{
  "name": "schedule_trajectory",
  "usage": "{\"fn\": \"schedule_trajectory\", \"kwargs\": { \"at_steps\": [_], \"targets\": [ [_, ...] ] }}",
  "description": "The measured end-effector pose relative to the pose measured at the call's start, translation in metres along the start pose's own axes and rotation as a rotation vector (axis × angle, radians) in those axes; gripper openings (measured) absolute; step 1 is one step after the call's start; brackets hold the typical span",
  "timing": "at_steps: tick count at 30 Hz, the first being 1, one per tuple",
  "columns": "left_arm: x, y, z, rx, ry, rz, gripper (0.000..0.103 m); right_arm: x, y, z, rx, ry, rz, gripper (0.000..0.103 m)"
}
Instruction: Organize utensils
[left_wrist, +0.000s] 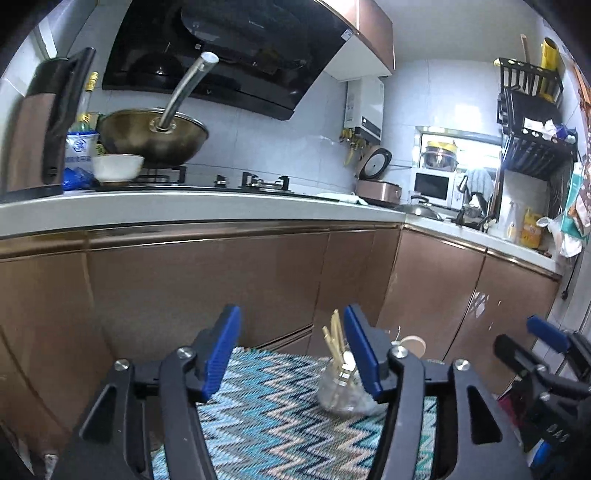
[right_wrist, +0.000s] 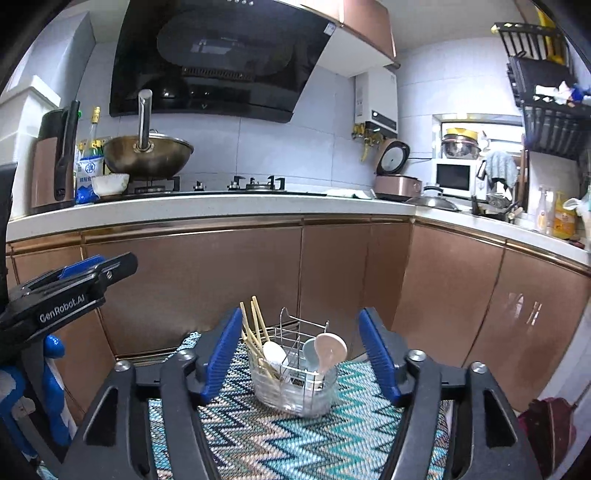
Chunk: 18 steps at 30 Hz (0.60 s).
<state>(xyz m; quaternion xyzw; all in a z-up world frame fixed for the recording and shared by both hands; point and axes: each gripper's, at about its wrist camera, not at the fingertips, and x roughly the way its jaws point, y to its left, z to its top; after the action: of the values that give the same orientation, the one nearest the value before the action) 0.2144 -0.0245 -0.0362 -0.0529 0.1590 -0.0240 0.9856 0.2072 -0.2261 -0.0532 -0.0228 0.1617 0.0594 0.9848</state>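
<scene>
Both hand-held grippers hang open and empty. Ahead of the right gripper (right_wrist: 301, 354), between its spread blue jaws, a clear glass jar (right_wrist: 295, 387) on a zigzag woven mat (right_wrist: 258, 443) holds wooden chopsticks (right_wrist: 255, 328), pale spoons (right_wrist: 325, 350) and a wire rack (right_wrist: 295, 332). The left gripper (left_wrist: 291, 350) sits just left. The utensils look sorted, so back straight away without nudging the jar.

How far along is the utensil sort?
Looks done or nearly so: chopsticks and spoons stand in the glass holder with its wire rack, on the mat. In hand: nothing; left gripper and right gripper are both open, short of the holder. Left: no loose utensils visible on the mat.
</scene>
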Motion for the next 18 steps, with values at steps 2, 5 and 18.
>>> {"fn": "schedule_trajectory", "kwargs": {
  "at_steps": [2, 5, 18],
  "targets": [
    [-0.012, 0.002, -0.003, 0.014, 0.009, 0.005, 0.059, -0.014, 0.003, -0.002, -0.002, -0.006, -0.013, 0.083],
    [-0.028, 0.004, -0.006, 0.039, 0.016, 0.014, 0.059, -0.032, 0.007, -0.006, 0.002, -0.006, -0.028, 0.089],
    [-0.092, 0.019, -0.005, 0.066, -0.021, 0.078, 0.063, -0.084, 0.023, -0.018, 0.006, -0.004, -0.058, 0.097]
  ]
}}
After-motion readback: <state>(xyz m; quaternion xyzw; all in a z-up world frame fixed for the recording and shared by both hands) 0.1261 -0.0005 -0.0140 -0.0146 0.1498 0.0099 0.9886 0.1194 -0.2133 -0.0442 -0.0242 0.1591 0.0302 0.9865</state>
